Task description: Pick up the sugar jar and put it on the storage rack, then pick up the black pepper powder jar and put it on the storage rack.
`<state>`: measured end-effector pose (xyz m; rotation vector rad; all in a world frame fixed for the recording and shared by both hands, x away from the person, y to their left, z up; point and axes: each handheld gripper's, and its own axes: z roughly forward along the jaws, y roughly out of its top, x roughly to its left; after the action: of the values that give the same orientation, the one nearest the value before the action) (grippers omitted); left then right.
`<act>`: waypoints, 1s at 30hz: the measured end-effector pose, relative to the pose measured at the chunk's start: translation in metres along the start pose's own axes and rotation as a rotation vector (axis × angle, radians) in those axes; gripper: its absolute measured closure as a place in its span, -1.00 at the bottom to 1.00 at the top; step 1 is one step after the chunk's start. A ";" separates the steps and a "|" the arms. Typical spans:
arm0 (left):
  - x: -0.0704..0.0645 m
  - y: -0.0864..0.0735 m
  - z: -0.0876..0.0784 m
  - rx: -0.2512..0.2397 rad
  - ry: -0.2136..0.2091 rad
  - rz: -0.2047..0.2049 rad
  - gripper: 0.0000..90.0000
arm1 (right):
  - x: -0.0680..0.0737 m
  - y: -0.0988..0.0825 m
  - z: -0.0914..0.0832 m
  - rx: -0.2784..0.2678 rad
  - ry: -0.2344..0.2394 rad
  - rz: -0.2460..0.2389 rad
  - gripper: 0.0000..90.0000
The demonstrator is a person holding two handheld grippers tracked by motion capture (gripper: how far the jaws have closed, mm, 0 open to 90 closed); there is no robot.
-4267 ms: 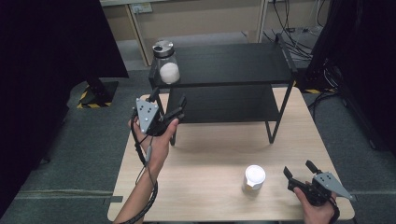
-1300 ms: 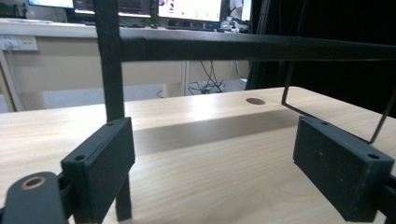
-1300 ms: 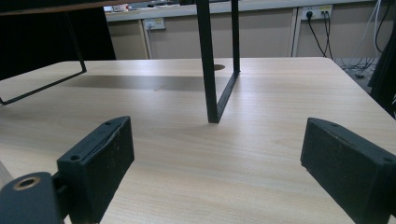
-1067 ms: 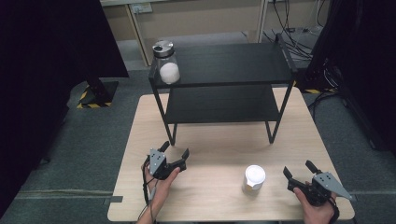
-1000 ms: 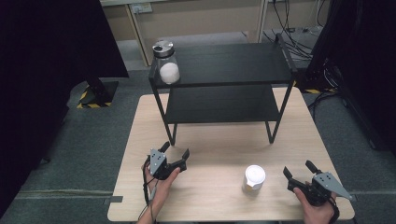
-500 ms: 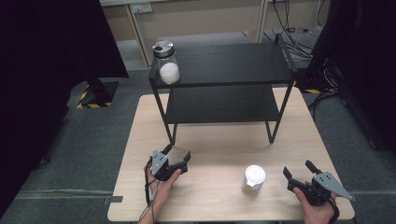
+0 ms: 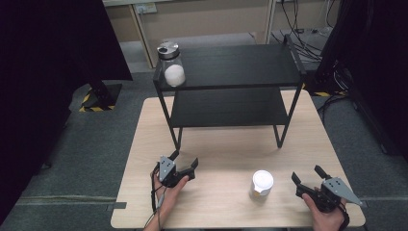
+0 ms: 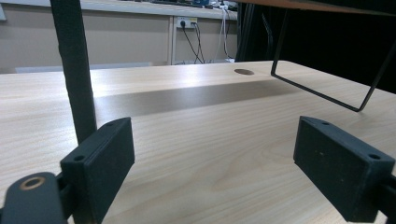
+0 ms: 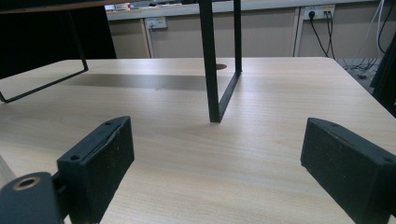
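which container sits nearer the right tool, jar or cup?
The white cup on the table, just left of the right tool. The glass jar stands far off on the black shelf's top corner.

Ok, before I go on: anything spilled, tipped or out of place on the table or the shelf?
Nothing stands out. The white cup stands upright on the table between the open, empty left gripper and right gripper. The jar stands upright at the left corner of the shelf's top, close to its edge. No spill shows.

A pale wood-grain table (image 7: 231, 149) bears a black shelf (image 7: 231, 72) with a clear jar (image 7: 172, 65) of white stuff at 11 o'clock and a white cup (image 7: 262, 183) at 5 o'clock; black grippers carry grey plates.
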<state>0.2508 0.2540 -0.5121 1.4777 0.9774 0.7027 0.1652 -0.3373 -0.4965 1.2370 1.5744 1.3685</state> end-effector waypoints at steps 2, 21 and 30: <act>0.000 0.001 0.000 0.004 0.000 0.006 -0.74 | 0.000 0.000 0.000 0.000 0.000 0.000 -0.78; -0.001 -0.001 0.000 -0.006 -0.001 0.006 -0.74 | 0.000 0.001 0.000 0.004 0.000 0.000 -0.78; -0.001 -0.001 0.000 -0.005 0.001 0.003 -0.74 | 0.000 0.001 0.001 0.008 0.001 -0.002 -0.78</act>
<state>0.2501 0.2535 -0.5129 1.4747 0.9735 0.7074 0.1662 -0.3371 -0.4953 1.2386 1.5830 1.3633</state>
